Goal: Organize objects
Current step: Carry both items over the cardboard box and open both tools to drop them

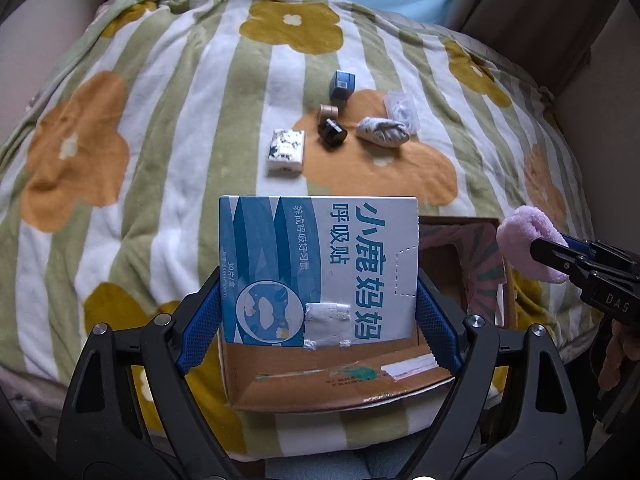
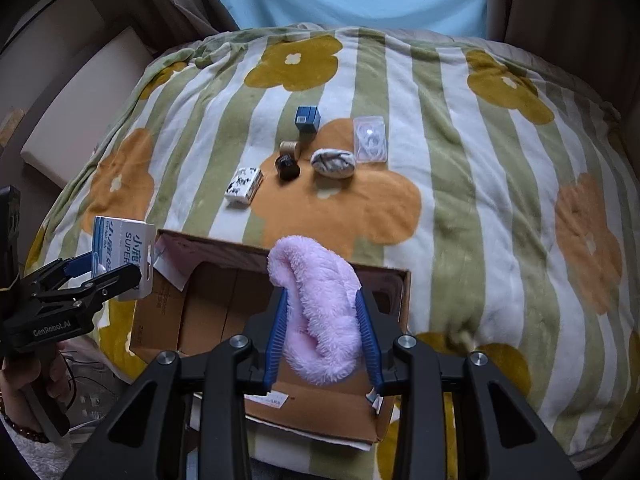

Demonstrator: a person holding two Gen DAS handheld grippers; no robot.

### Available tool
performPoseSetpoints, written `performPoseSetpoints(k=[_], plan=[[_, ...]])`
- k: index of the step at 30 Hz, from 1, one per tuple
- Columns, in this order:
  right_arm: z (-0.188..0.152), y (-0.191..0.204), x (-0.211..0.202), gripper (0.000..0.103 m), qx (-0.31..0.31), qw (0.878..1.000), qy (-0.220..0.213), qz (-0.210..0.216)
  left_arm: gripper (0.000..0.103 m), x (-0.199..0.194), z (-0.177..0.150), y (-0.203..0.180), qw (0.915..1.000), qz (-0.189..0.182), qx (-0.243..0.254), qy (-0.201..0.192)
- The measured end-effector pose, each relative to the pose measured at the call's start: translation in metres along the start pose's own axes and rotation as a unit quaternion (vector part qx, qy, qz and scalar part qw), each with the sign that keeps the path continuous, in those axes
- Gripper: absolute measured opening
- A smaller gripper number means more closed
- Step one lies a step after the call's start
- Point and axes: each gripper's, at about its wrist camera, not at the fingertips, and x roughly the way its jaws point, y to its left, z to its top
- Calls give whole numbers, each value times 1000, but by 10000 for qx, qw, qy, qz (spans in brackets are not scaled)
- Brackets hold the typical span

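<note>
A: What do your two tools grip?

B: Your left hand-held gripper (image 1: 318, 312) is clenched on a blue-and-white carton (image 1: 318, 264), its blue pads pressed against both side edges. You hold it upright just above the near end of the cardboard box (image 1: 340, 384). Your right hand-held gripper (image 2: 324, 332) is clamped around a fluffy pink cloth (image 2: 320, 312), squeezed between the pads and hanging over the same box's opening.

A: What lies in the box?

B: You can see bare brown floor and flaps; the cloth and carton hide part of the inside, so I cannot tell whether anything rests there.

A: Any writing?

B: Your carton reads "小鹿妈妈", "呼吸贴" and "30片/盒"; its side shows "SUPER". Your left tool's body carries "GenRobot.AI".

A: And farther out?

B: On the flowered blanket (image 1: 120, 128), well apart from the box, you have a white patterned packet (image 1: 286, 152), then a black cylinder (image 1: 332, 134) just beside a small tan roll (image 1: 329, 112), a rolled grey-white bundle (image 1: 382, 132), a clear plastic bag (image 1: 402, 112), and farthest a small blue box (image 1: 342, 85).
</note>
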Motion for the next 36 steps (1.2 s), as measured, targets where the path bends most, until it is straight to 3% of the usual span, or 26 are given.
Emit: performPoseSetpoints(k=[8,21,22,24,27,36], plan=[[-37,-1,31,32,236,9994,242,106,86,27,-32,1,9999,42,-13,127],[-38,-1,42,32,291,9991,291,129,86,37,-22,-10,9996,179,93,213],[-37,0,44,39,280,9991,312,91,86,38,-22,-11,9996,176,74,218],[-38,1,43,54,227,9995,237,-10,102,37,-21,-12,9996,165,45,220],[-39,-2,45,80,178,9994,284,-48,103,30,-21,-13,9997,214,56,80],[-44,-14,39,82,148,9995,282,43,103,19,-19,-20,9993,346,102,43]])
